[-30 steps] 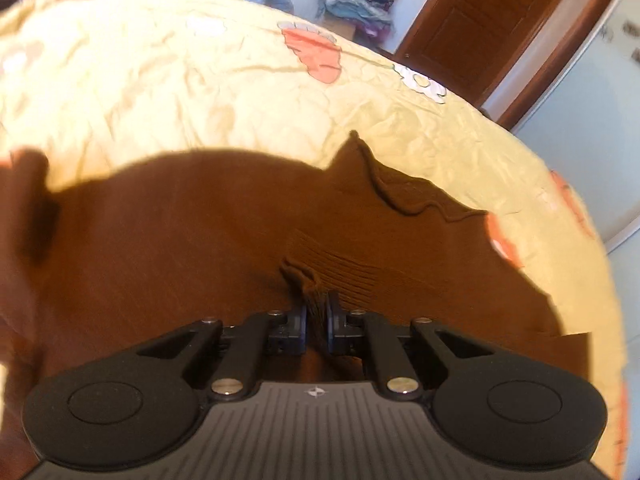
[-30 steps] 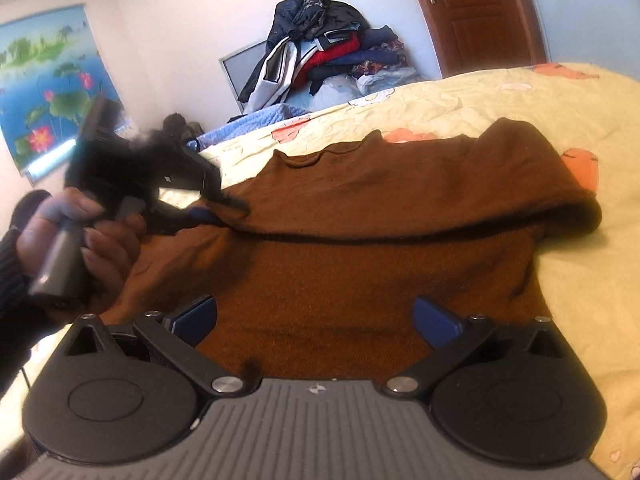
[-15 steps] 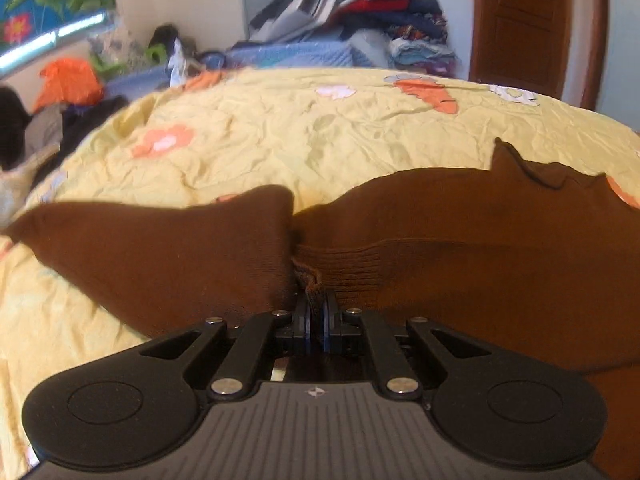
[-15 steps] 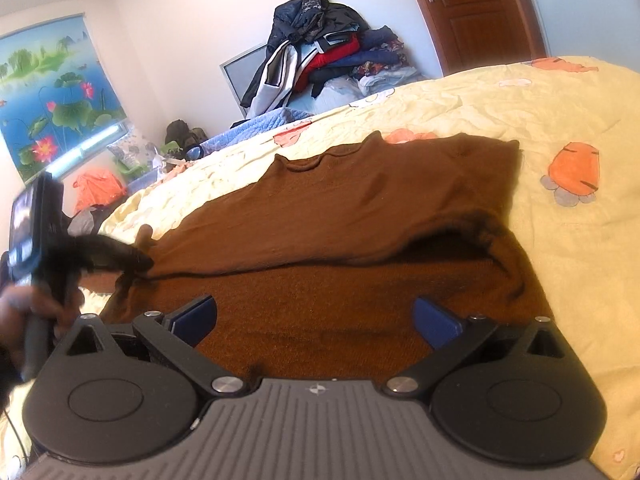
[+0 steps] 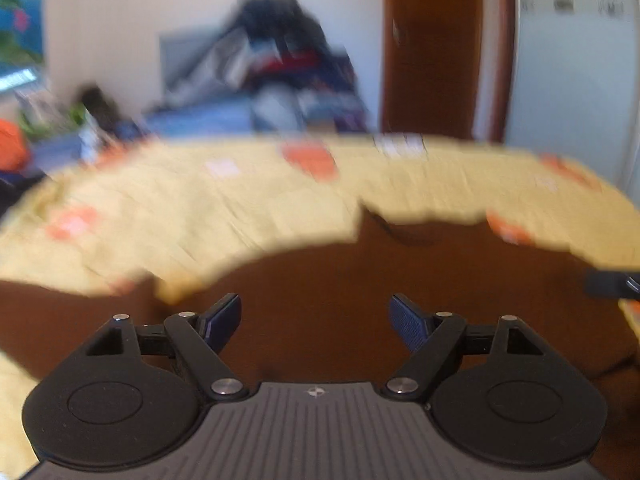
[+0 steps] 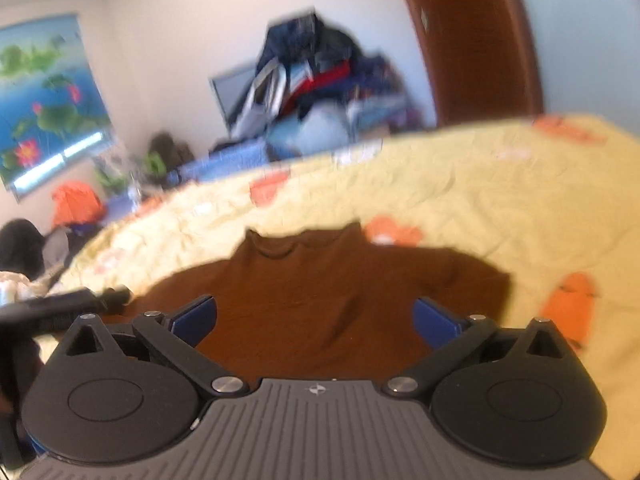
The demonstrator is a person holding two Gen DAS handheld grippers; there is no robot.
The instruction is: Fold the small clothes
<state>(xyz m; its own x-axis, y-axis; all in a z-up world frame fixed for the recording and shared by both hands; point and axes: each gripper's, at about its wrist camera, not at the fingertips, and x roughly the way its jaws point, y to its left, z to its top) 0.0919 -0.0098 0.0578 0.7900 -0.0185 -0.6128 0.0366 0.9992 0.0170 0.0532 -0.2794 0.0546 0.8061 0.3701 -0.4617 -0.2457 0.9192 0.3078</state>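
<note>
Both tools look alike: the left gripper [image 5: 316, 318] and right gripper [image 6: 314, 320] each have a ribbed grey body with a small cross mark, black round-lobed linkage arms, silver screws at the pivots and blue finger pads [image 6: 194, 320].

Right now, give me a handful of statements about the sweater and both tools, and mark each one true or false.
1. The left tool is open, gripping nothing. True.
2. The right tool is clamped on the sweater's hem. False: its jaws are spread apart, empty.
3. The brown sweater lies on a yellow bedsheet with orange prints. True.
4. The sweater's collar points toward the camera. False: it lies at the far end, away from the tool.
5. The wooden door is behind the bed. True.
</note>
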